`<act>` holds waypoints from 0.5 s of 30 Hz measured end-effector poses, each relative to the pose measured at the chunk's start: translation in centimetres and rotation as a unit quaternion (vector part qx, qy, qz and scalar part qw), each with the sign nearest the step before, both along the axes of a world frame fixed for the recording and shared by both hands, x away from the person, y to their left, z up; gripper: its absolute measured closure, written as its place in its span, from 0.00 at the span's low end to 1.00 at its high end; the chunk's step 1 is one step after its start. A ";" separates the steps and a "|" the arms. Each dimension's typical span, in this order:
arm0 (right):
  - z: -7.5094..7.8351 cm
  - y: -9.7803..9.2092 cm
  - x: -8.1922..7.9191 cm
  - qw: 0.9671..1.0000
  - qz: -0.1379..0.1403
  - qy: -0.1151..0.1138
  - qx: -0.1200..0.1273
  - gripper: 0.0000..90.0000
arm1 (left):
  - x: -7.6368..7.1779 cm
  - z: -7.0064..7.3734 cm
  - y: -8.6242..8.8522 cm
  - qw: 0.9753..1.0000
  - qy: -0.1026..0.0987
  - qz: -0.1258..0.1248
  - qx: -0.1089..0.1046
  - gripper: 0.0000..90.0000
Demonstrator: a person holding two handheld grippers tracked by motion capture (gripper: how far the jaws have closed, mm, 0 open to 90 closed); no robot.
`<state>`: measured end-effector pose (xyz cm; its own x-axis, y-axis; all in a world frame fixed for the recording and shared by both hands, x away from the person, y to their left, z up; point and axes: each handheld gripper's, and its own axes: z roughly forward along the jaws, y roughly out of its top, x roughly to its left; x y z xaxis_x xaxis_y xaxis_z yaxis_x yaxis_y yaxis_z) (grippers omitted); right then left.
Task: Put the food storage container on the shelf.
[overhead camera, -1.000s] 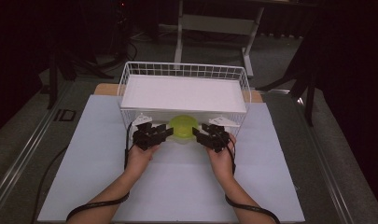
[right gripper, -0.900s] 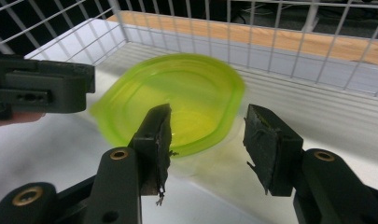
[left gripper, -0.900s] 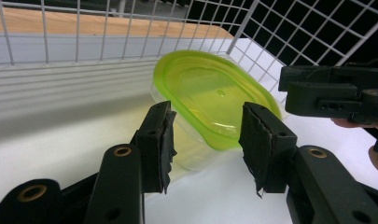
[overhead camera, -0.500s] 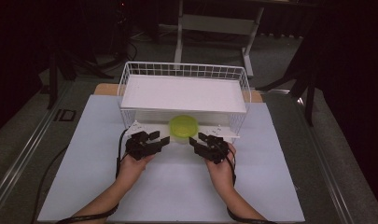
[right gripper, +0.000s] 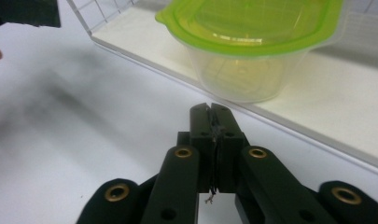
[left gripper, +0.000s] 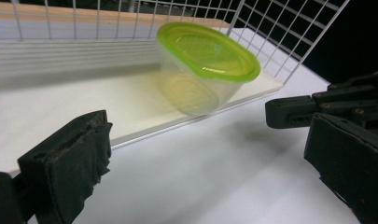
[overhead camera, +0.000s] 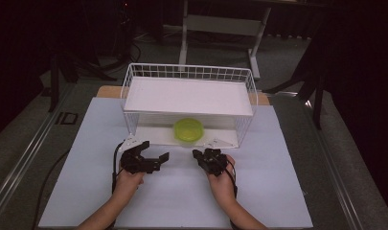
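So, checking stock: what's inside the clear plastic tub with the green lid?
Clear plastic tub with the green lid: nothing shows through its walls; its far side is hidden.

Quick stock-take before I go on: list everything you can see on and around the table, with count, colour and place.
Container: one, clear tub with a lime-green lid, on the lower shelf of the rack, near its front edge.
Wire rack: one, white, two white shelf boards, at the middle back of the table.
Table cover: one, white sheet, under the rack and both hands.
Table frame: one, pale, on the floor behind the table.
Left gripper: one, black, in front of the rack's left half, jaws open, holding nothing.
Right gripper: one, black, in front of the container, jaws shut on nothing.
Hands: two, bare, coming in from the bottom edge.
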<state>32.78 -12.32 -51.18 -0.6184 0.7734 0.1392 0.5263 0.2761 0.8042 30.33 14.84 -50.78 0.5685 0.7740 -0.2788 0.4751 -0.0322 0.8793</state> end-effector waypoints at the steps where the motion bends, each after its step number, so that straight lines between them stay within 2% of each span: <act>1: -0.1 0.2 0.1 1.000 -0.001 0.000 -0.004 1.00 | 0.0 -0.1 0.0 1.000 -0.002 -0.003 0.000 0.02; 4: -0.4 0.4 0.6 1.000 -0.004 0.004 -0.003 1.00 | -0.1 -0.4 0.0 1.000 -0.006 -0.012 0.000 0.02; 7: -0.6 0.6 1.1 1.000 -0.007 0.010 0.000 1.00 | -0.2 -0.6 -0.1 1.000 -0.011 -0.011 0.011 0.02; 12: -0.7 1.1 1.9 1.000 -0.013 0.007 -0.001 1.00 | -0.3 -0.8 0.0 1.000 -0.019 -0.006 0.007 0.02; 15: -0.9 1.3 2.4 1.000 -0.019 0.007 0.001 1.00 | -0.2 -1.0 0.0 1.000 -0.016 -0.006 0.007 0.02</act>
